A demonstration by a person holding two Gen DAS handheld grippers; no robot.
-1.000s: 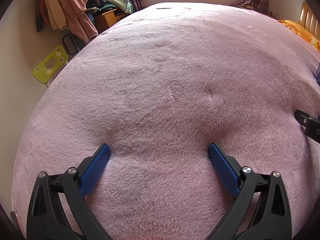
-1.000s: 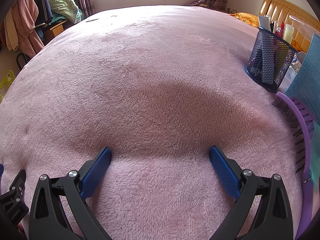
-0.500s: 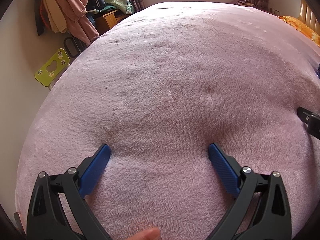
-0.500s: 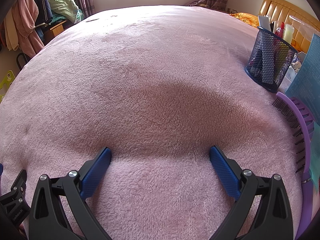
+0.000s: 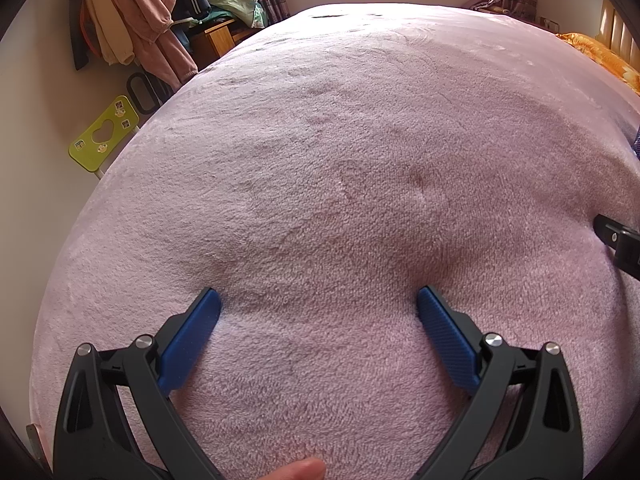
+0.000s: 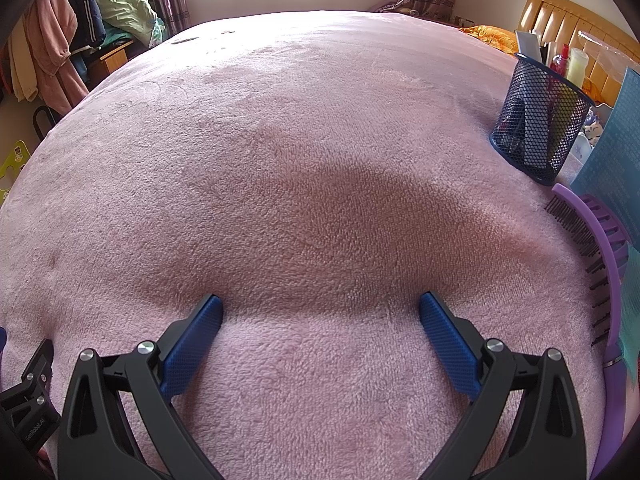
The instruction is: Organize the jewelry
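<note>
The left gripper has shifted slightly; no jewelry visible.

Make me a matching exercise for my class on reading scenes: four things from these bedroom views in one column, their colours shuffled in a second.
Things:
1. blanket
2. mesh cup
3. hairbrush
4. stool

Colours:
a. purple
b. lime green
c. pink
d. dark blue

Pairs: 1-c, 2-d, 3-a, 4-b
</note>
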